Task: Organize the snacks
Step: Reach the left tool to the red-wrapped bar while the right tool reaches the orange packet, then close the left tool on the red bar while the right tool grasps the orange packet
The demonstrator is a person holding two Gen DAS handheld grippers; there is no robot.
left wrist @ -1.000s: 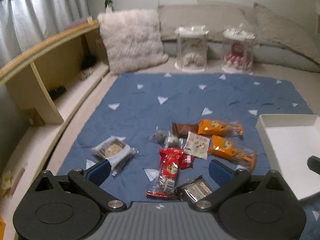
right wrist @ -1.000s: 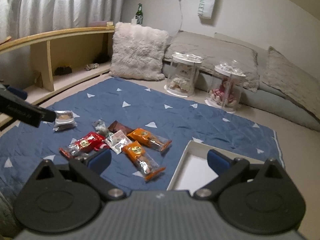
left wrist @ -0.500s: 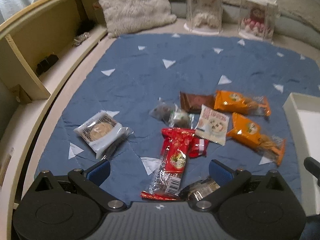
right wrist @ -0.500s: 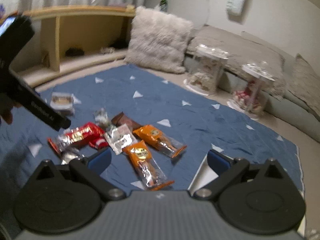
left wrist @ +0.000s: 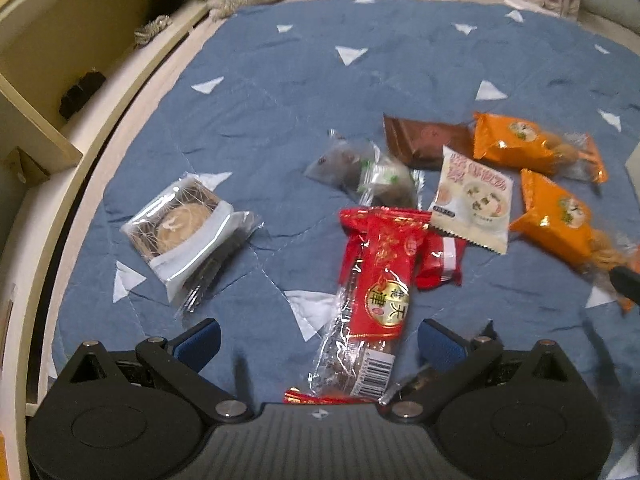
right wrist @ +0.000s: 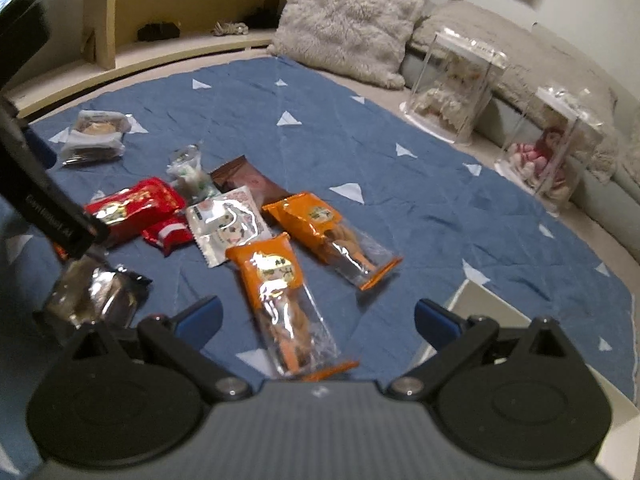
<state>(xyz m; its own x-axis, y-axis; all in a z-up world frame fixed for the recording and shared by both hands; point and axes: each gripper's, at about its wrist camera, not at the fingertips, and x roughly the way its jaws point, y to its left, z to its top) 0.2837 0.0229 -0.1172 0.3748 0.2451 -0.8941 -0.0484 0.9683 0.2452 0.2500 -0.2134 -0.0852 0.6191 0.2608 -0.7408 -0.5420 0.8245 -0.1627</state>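
Blue mat (left wrist: 280, 92) carrying loose snacks, unsorted. Left tool (left wrist: 320, 340) apart, straddling red pack (left wrist: 376, 280), presumably for pickup. Right tool (right wrist: 316, 320) apart over orange pack (right wrist: 280, 296), white tray (right wrist: 476, 304) beside.

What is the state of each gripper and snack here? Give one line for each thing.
left gripper: open, over the red packet.
right gripper: open, over the near orange packet.
red packet: sealed, lying flat.
near orange packet: sealed, lying flat.
white tray: only partly in view.
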